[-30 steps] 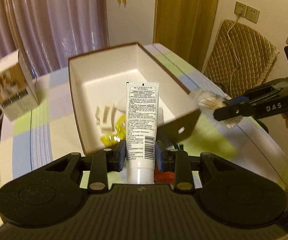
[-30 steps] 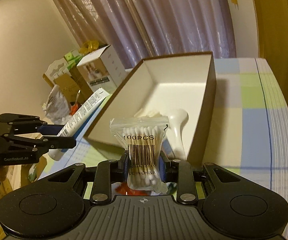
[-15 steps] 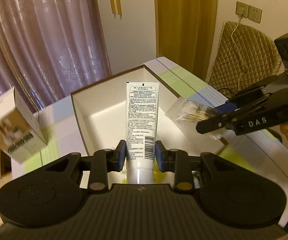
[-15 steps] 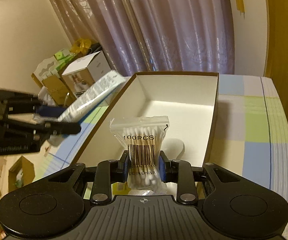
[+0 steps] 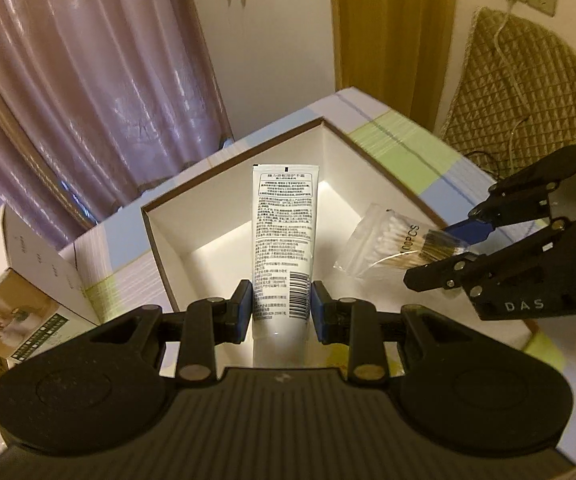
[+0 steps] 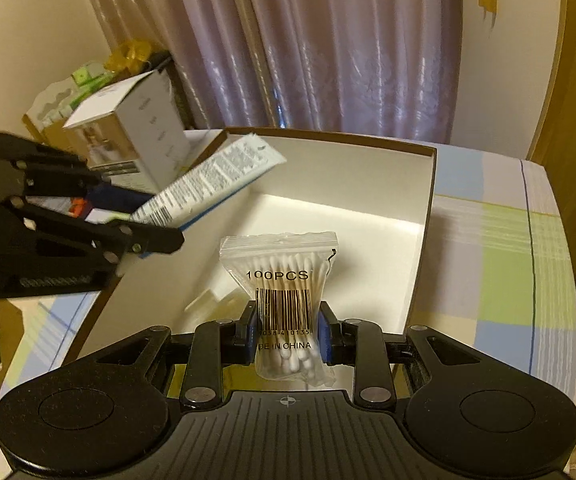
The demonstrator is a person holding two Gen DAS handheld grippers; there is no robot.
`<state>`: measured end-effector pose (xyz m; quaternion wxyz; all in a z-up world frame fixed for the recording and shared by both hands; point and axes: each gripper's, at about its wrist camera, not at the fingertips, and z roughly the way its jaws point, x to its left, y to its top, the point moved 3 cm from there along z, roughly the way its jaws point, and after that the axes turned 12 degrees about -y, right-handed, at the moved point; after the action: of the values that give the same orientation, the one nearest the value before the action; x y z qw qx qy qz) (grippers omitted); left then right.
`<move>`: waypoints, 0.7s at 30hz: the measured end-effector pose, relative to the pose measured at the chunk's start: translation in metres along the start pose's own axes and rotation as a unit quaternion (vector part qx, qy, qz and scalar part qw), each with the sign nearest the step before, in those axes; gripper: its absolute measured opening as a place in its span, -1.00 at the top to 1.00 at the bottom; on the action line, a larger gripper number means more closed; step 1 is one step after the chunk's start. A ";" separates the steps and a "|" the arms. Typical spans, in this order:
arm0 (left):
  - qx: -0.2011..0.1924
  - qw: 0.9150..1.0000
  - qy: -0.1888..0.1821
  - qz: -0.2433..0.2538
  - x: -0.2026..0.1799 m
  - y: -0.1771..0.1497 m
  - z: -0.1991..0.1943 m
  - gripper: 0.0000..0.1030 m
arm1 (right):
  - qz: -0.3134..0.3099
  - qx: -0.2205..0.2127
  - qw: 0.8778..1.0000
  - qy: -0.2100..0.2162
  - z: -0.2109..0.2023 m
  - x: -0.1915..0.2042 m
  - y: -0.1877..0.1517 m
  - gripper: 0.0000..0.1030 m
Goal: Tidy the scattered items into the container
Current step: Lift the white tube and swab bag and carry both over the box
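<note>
My left gripper (image 5: 282,306) is shut on a white cream tube (image 5: 284,236) and holds it over the open white box with a brown rim (image 5: 208,240). My right gripper (image 6: 287,330) is shut on a clear bag of cotton swabs (image 6: 284,280), also held above the box (image 6: 368,216). The right gripper with its bag (image 5: 388,240) shows at the right of the left wrist view. The left gripper with the tube (image 6: 208,184) shows at the left of the right wrist view. Pale items (image 6: 208,300) lie on the box floor.
The box stands on a checked tablecloth (image 6: 500,264). A white carton (image 5: 20,280) stands left of the box. Curtains hang behind the table. A quilted chair back (image 5: 516,92) is at the far right. Cluttered boxes (image 6: 72,92) sit beyond the table's left side.
Both grippers have risen and moved in over the box, each still holding its item. The tube and the swab bag are now closer together above the box interior.
</note>
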<state>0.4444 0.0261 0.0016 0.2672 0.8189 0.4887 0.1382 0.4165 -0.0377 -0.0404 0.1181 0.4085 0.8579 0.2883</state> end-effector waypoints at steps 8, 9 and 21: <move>0.031 0.998 0.002 -0.047 0.037 0.005 0.048 0.50 | -0.020 0.021 0.999 -0.018 0.041 -0.002 0.027 0.38; 0.034 0.998 0.003 -0.048 0.040 0.005 0.053 0.50 | -0.028 0.020 0.999 -0.016 0.046 -0.002 0.029 0.38; 0.066 0.997 0.001 -0.048 0.061 0.001 0.105 0.49 | -0.153 0.029 0.987 -0.034 0.090 0.005 0.039 0.38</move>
<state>0.5264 0.0471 -0.0859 0.2181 0.8102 0.5360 0.0937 0.4777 0.0214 -0.0893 0.1779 0.2849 0.9139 0.2278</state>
